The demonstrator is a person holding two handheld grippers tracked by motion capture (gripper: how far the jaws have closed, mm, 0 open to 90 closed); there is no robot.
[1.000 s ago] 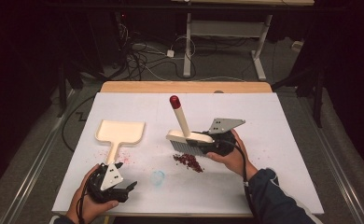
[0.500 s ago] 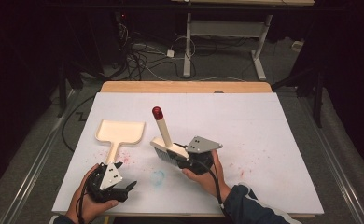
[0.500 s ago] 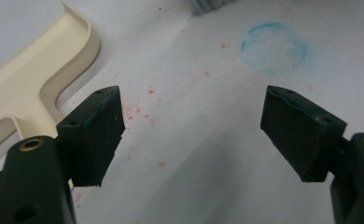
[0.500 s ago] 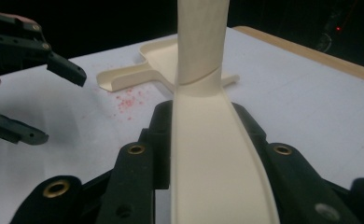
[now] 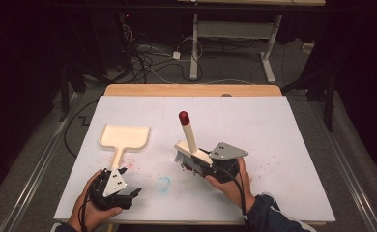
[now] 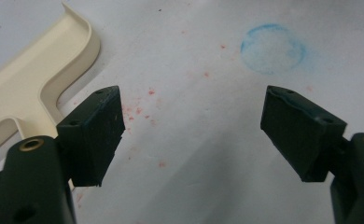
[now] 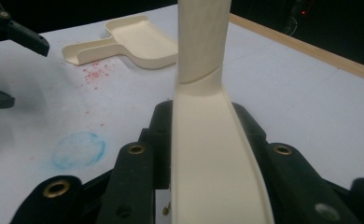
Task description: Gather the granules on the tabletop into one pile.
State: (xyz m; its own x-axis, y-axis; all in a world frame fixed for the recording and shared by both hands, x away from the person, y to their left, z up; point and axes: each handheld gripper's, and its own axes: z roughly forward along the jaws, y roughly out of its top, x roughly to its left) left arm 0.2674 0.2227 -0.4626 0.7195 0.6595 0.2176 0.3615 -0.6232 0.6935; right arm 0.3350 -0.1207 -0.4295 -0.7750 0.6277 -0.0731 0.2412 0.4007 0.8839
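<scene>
Brush [image 5: 192, 152] bristles half hidden behind right gripper [image 5: 210, 166] clamping it

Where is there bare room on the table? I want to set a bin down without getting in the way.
The far strip of the white tabletop beyond the dustpan and the brush is bare, as is the right side past the right gripper. It is crowded near the front: the left gripper, red crumbs and a blue ring mark.

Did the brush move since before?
Yes. The brush swung left toward the dustpan, then back right a little. The dustpan stayed put.
</scene>
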